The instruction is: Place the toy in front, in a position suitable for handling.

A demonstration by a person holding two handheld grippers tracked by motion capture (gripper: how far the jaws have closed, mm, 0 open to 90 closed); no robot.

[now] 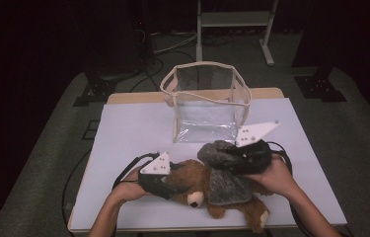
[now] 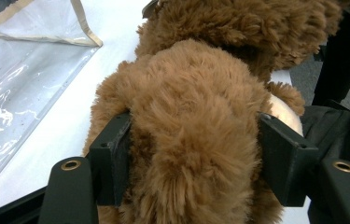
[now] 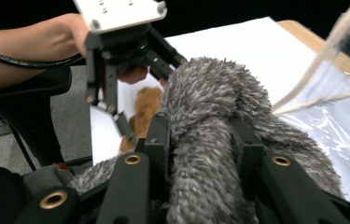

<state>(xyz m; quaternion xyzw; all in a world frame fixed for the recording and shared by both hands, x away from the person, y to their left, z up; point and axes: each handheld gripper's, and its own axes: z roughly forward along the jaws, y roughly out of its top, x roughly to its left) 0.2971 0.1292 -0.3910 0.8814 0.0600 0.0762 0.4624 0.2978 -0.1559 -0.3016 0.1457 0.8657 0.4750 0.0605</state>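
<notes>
Left gripper [image 1: 165, 183] clamps the bear [image 1: 197, 180] while right gripper [image 1: 234, 159], nearer the bag [image 1: 205, 101], pinches the grey fabric [image 1: 227, 182] just short of its mouth.

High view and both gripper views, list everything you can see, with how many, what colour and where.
Teddy bear: one, brown, lying on the near part of the table, between the two claws.
Fuzzy cloth: one, grey, draped over the teddy bear, its upper end lifted.
Bag: one, clear with beige trim, standing open at the far middle of the table.
Table: one, white top with a wood edge at the far side.
Metal frame: one, pale, on the floor beyond the table.
Left claw: one, black, shut on the teddy bear.
Right claw: one, black, shut on the fuzzy cloth.
Hands: two, left hand and right hand, each holding its claw.
</notes>
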